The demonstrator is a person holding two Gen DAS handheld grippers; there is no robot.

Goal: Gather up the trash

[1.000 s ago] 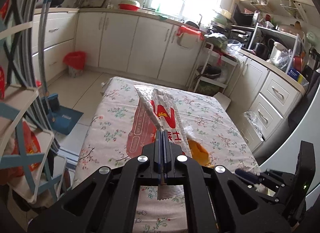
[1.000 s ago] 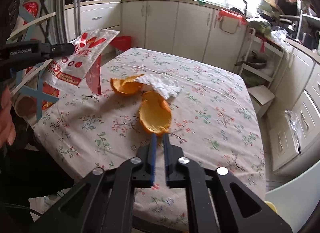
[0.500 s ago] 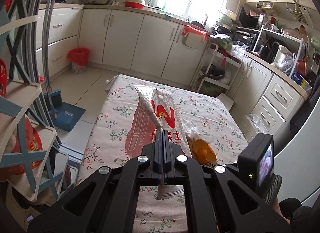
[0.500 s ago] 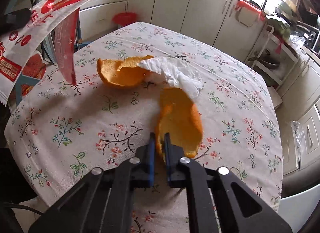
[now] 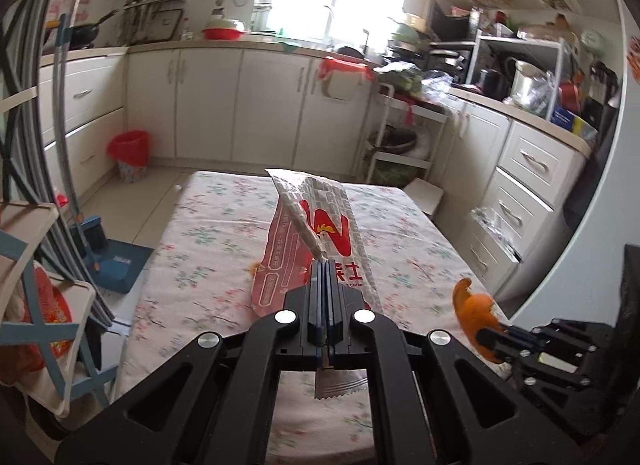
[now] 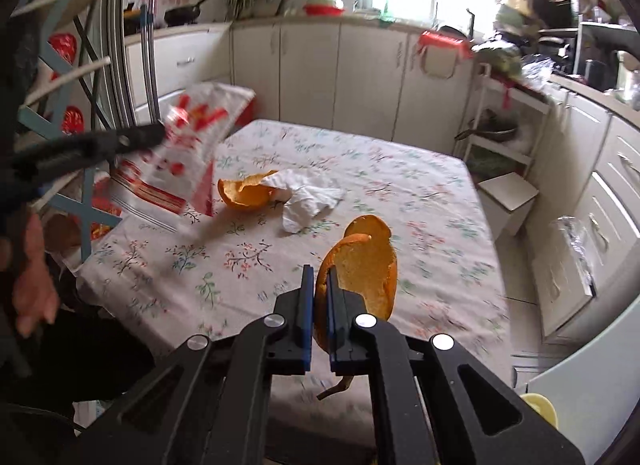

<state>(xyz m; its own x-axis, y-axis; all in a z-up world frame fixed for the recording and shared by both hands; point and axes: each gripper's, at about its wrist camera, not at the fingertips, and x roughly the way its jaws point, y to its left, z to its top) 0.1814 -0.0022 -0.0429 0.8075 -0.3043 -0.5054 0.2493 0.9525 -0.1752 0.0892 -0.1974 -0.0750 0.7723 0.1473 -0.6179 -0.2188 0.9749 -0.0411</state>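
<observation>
While the kitchen cabinets [image 6: 336,77] fill the background along the far wall and the side wall, the largest item before me is the table [image 6: 400,185] under a floral cloth, seen from its near end in both wrist views. A red bin [image 5: 130,153] stands on the floor by the far cabinets, well apart from the table.

Next in size is the paper bag [image 5: 320,221], white with red print. My left gripper [image 5: 326,265] is clenched on one edge of it, pads pressed flat together with the paper between them, and the bag hangs above the cloth on the table's left side. In the right wrist view the same bag [image 6: 188,153] shows at the left, held up off the table by that tool.

My right gripper [image 6: 318,277] has just been closing, and it now grasps the orange peel piece [image 6: 364,269] by its near edge. That piece stands raised clear of the cloth, hollow side facing the camera. From the left wrist view it [image 5: 474,313] appears at the lower right, beside the bag but apart from it.

Two items lie on the cloth near the table's middle: a crumpled white tissue [image 6: 308,197], and a second orange peel [image 6: 244,193] touching it on its left, partly under one fold.

A hand [image 6: 34,293] shows at the left edge of the right wrist view.
</observation>
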